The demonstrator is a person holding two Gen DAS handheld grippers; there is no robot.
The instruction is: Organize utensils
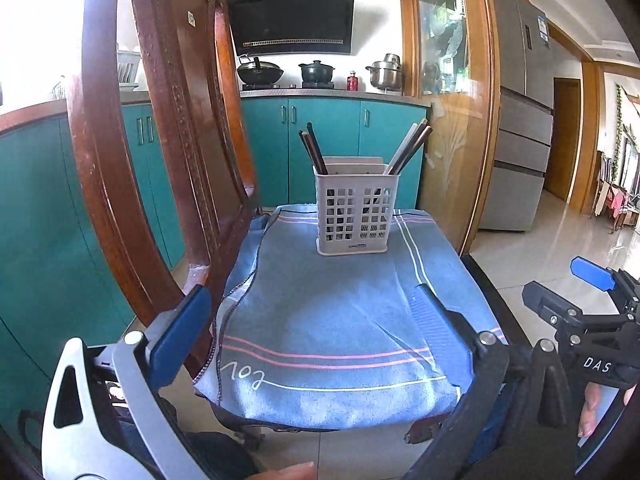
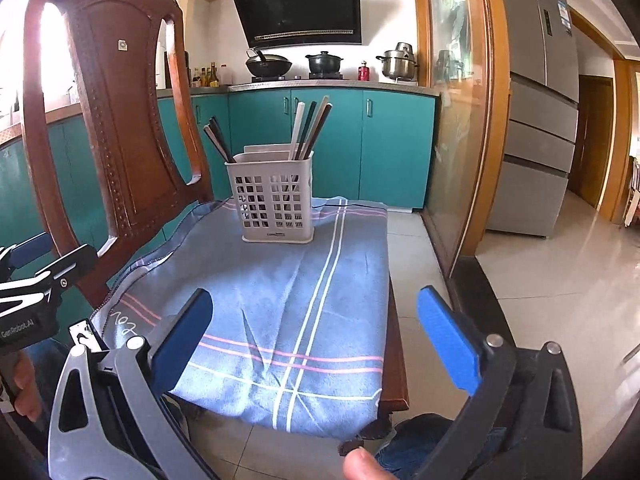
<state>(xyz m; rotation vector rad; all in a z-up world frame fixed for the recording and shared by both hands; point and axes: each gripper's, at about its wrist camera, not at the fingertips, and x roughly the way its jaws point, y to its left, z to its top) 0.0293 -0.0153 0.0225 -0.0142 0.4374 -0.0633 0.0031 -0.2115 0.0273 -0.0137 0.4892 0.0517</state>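
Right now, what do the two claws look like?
Each claw has two flat blue pads on a black and silver frame with round silver bolts: left claw, right claw. White letters mark the black bodies. Blue trousers show underneath.

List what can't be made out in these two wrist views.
- Lower ends of the chopsticks: both views, inside the white holder; only glimpses through its grid.
- Holder's label: both views, too small.
- Chair seat: mostly under the blue towel.
- Right claw in left view: cut off by the frame edge.
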